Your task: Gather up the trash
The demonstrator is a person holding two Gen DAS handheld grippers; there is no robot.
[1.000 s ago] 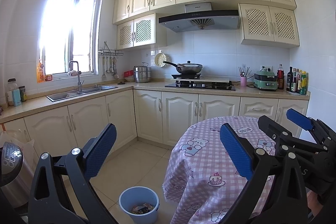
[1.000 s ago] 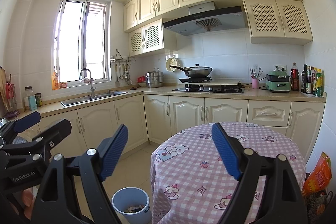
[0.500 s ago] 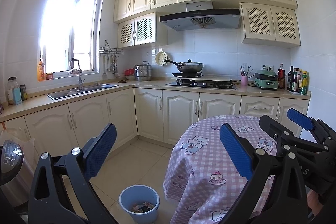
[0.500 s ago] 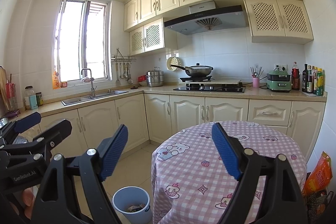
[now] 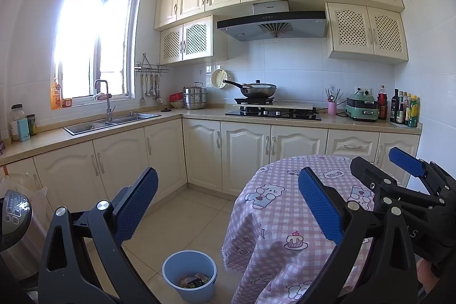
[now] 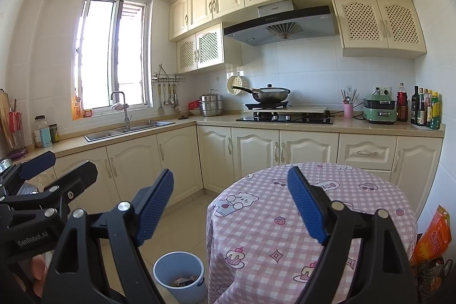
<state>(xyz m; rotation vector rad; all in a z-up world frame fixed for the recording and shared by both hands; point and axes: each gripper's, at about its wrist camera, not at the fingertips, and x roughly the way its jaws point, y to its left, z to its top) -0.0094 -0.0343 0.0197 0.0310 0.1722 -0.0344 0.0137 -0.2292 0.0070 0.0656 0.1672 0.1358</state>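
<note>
A blue trash bucket (image 5: 190, 275) stands on the tiled floor left of the round table; it also shows in the right wrist view (image 6: 179, 271). Crumpled wrappers (image 5: 193, 280) lie in its bottom. My left gripper (image 5: 228, 198) is open and empty, held high above the floor, with the bucket below it. My right gripper (image 6: 230, 204) is open and empty, held level with the table's near edge. Each gripper shows at the edge of the other's view, the right one (image 5: 404, 184) and the left one (image 6: 42, 178).
A round table with a pink checked cloth (image 6: 327, 207) stands at right. Cream cabinets and a counter (image 5: 199, 116) run along the far wall, with a sink (image 5: 111, 121) and stove (image 5: 273, 111). An orange snack bag (image 6: 433, 238) sits at far right. A cooker (image 5: 14, 215) stands at left.
Both grippers have drifted slightly, so the scene sits a touch higher and to the right. Both stay open and empty.
</note>
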